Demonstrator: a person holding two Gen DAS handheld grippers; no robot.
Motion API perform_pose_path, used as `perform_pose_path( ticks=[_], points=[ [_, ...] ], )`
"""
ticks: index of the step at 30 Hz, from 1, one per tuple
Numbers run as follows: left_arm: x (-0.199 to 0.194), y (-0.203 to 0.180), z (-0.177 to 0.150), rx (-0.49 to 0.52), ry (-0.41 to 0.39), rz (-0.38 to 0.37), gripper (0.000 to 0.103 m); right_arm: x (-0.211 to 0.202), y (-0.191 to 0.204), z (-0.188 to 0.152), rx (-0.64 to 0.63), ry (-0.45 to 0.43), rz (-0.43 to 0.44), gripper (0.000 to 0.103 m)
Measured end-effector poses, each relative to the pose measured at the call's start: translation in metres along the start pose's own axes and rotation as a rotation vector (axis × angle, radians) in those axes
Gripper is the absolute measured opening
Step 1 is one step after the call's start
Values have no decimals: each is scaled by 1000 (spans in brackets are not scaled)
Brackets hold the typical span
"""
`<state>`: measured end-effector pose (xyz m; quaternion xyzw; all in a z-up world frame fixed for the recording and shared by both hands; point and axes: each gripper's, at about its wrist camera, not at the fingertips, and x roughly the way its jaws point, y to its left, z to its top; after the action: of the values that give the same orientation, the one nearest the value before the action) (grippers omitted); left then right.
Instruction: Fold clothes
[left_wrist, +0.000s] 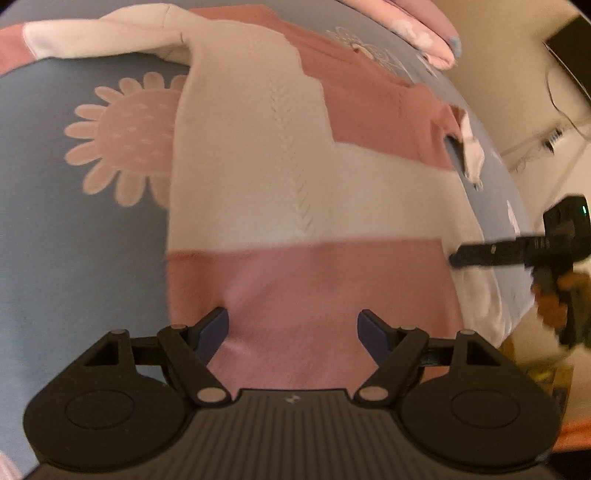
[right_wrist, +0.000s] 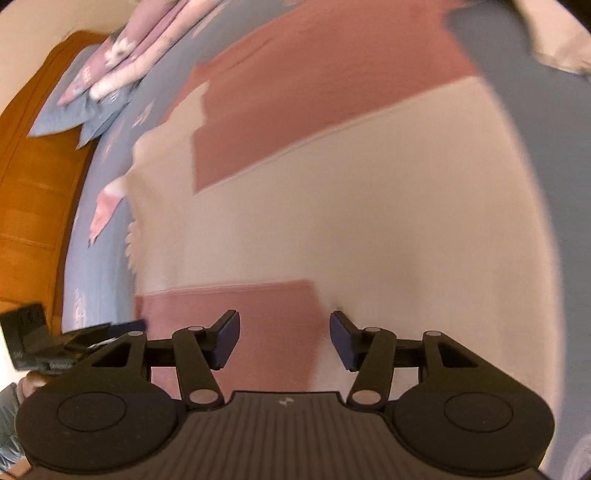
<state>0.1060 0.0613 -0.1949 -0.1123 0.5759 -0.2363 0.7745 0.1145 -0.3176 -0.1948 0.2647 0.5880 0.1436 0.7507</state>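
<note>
A cream and pink striped knit sweater (left_wrist: 295, 177) lies spread on a blue bedsheet (left_wrist: 74, 240) with a pink flower print. One sleeve (left_wrist: 103, 35) stretches to the upper left. My left gripper (left_wrist: 293, 326) hovers open over the pink hem band, nothing between its fingers. In the left wrist view the right gripper (left_wrist: 456, 258) shows at the sweater's right edge, held by a hand (left_wrist: 554, 302). In the right wrist view my right gripper (right_wrist: 284, 336) is open above the sweater (right_wrist: 369, 206), at the border of pink and cream, holding nothing. The left gripper (right_wrist: 138, 325) appears at the lower left.
Folded pink and blue bedding (right_wrist: 107, 62) lies at the head of the bed by an orange wooden headboard (right_wrist: 33, 184). More pink bedding (left_wrist: 424, 26) shows at the top of the left wrist view. A wall with cables (left_wrist: 546, 136) lies beyond the bed's right edge.
</note>
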Motion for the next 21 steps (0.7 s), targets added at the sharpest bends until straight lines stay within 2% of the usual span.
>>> perform_pose_path(
  ticks=[2, 3, 4, 6, 12, 15, 19, 21],
  points=[
    [-1, 0, -2, 33, 33, 29, 78, -6, -9, -3, 36, -9, -10, 59],
    [-2, -3, 0, 50, 45, 41, 78, -9, -11, -4, 52, -12, -21, 62],
    [-2, -7, 4, 60, 61, 66, 78, -11, -10, -3, 65, -9, -71, 68],
    [-3, -15, 17, 79, 75, 110, 78, -17, -4, 0, 55, -23, -108, 70],
    [-10, -21, 89, 97, -141, 139, 81, -26, 21, 36, 1, -176, -84, 71],
    [-5, 1, 129, -3, -219, 157, 80, -27, 19, 63, -23, -249, -82, 71],
    [3, 26, 158, -205, -265, 24, 80, -20, 3, 107, 2, -320, -33, 71],
    [4, 21, 159, -212, -299, -67, 80, -6, -2, 129, 24, -324, 2, 72]
  ],
)
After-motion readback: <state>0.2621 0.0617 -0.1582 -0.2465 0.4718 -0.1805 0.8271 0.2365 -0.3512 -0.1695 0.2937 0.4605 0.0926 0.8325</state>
